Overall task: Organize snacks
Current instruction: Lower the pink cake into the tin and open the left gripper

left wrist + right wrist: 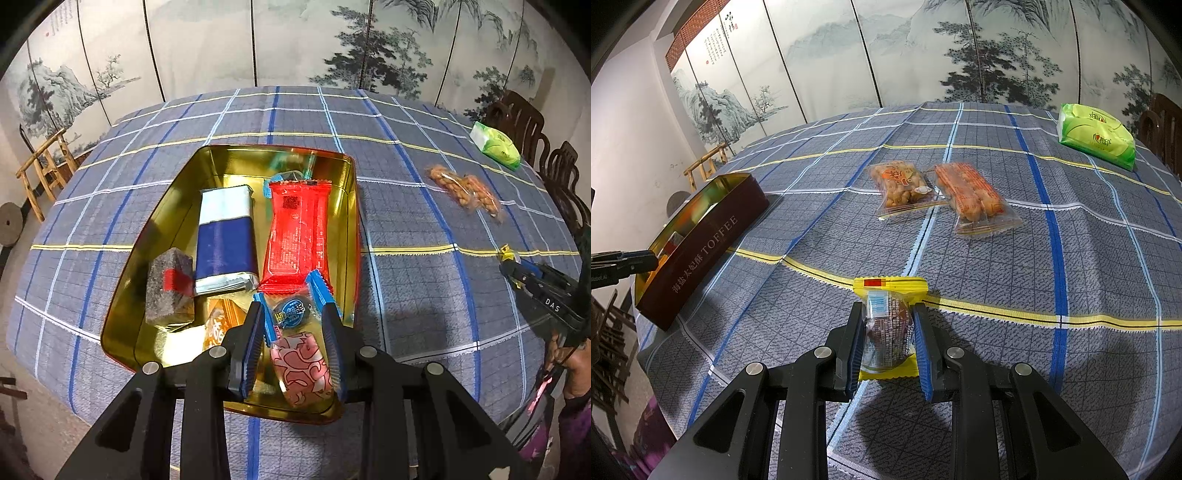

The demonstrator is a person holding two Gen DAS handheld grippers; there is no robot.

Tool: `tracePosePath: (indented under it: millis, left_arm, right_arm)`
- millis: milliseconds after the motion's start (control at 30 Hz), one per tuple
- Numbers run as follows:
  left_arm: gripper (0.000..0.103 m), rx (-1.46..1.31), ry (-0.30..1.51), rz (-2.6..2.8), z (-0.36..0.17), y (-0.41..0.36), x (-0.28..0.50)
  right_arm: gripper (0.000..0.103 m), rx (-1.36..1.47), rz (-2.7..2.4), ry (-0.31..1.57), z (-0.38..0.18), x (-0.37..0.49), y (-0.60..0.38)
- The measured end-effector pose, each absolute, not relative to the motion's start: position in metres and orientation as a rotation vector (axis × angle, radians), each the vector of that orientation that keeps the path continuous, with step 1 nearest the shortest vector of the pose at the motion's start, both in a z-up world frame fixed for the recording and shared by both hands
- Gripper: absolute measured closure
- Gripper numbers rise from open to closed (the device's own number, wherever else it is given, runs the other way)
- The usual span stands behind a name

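Note:
A gold-lined tin (pixel 162 206) marked TOFFEE (pixel 701 240) sits on the checked tablecloth and holds several snacks: a red packet (pixel 293 229), a blue-and-white packet (pixel 225 236) and a grey block (pixel 170 291). My left gripper (pixel 293 314) hangs over the tin's near end, jaws apart around a blue-wrapped candy (pixel 291 314) and a pink-patterned candy (pixel 301 369); neither pad clearly presses them. My right gripper (pixel 888 314) is shut on a yellow-edged clear snack packet (pixel 888 317) just above the cloth, right of the tin.
Two clear bags of fried snacks (pixel 901 186) (pixel 975 197) lie mid-table, also in the left wrist view (pixel 465 192). A green tissue pack (pixel 1097 136) lies at the far right. Dark wooden chairs (pixel 532 122) stand at the right edge, a painted folding screen behind.

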State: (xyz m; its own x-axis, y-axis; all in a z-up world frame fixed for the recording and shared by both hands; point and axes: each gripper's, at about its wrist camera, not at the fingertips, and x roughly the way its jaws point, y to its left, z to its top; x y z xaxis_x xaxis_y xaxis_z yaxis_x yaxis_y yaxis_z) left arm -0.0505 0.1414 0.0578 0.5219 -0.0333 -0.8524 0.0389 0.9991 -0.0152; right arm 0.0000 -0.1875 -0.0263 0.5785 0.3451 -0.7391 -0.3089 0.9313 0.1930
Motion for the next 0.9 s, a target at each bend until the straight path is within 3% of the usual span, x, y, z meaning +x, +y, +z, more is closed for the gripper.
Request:
tracePosePath:
  millis: [133, 200, 500, 900]
  left_arm:
    - [0.072, 0.015, 1.015, -0.028, 0.058, 0.142, -0.052]
    - [0.063, 0.021, 1.008, -0.013, 0.059, 0.142, -0.053]
    - [0.042, 0.067, 0.957, 0.055, 0.067, 0.147, -0.060]
    - [0.033, 0.111, 0.918, 0.095, 0.071, 0.154, -0.071]
  right_arm:
    - [0.077, 0.042, 0.382, 0.874, -0.026, 0.000, -0.187]
    - [0.077, 0.042, 0.382, 0.874, -0.026, 0.000, -0.187]
    - [0.077, 0.055, 0.360, 0.889, -0.026, -0.002, -0.185]
    - [0.077, 0.056, 0.370, 0.904, -0.021, -0.012, -0.167]
